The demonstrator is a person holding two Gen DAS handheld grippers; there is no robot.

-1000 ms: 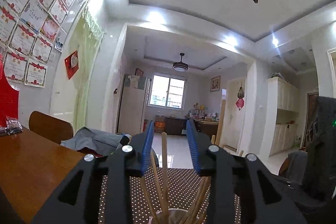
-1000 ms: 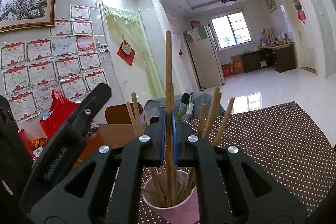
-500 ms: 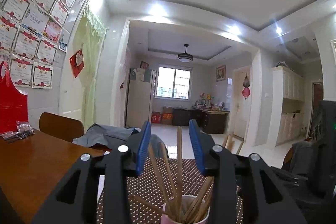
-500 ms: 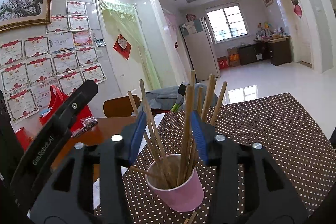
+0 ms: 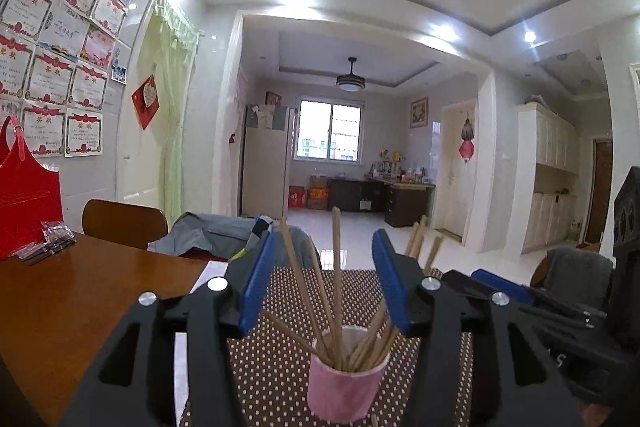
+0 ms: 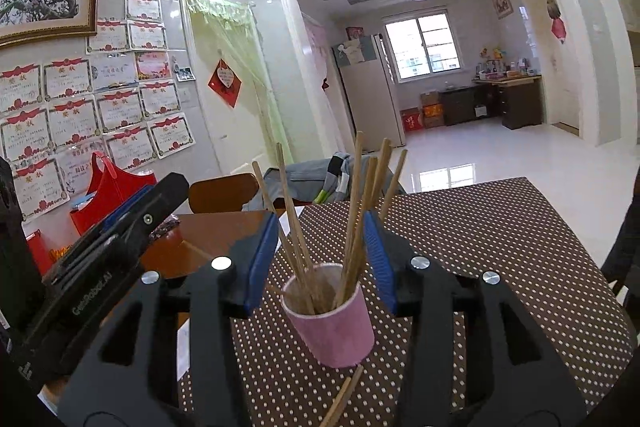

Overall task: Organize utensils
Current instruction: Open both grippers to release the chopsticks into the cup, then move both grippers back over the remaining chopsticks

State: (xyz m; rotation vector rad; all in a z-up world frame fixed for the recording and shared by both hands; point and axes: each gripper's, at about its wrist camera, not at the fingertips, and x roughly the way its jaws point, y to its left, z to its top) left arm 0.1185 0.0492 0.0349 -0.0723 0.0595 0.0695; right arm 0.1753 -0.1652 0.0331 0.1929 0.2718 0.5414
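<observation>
A pink paper cup (image 5: 347,385) stands on a brown dotted mat (image 5: 276,375) and holds several wooden chopsticks (image 5: 337,287). My left gripper (image 5: 323,285) is open and empty, its jaws either side of the chopsticks above the cup. In the right wrist view the same cup (image 6: 334,323) and chopsticks (image 6: 354,211) sit between the open, empty jaws of my right gripper (image 6: 320,263). Two loose chopsticks (image 6: 340,401) lie on the mat (image 6: 500,255) in front of the cup. The left gripper (image 6: 120,223) shows at the left of that view.
A wooden table (image 5: 60,311) carries the mat. A red bag (image 5: 28,203) and a small packet (image 5: 50,247) sit at its far left. A wooden chair (image 5: 124,223) and a grey jacket (image 5: 216,231) are behind the table. The right gripper (image 5: 520,295) shows at the right.
My right gripper has opened and let go of a chopstick, which now stands in the cup. Both grippers have drawn back, so the cup shows lower and farther off.
</observation>
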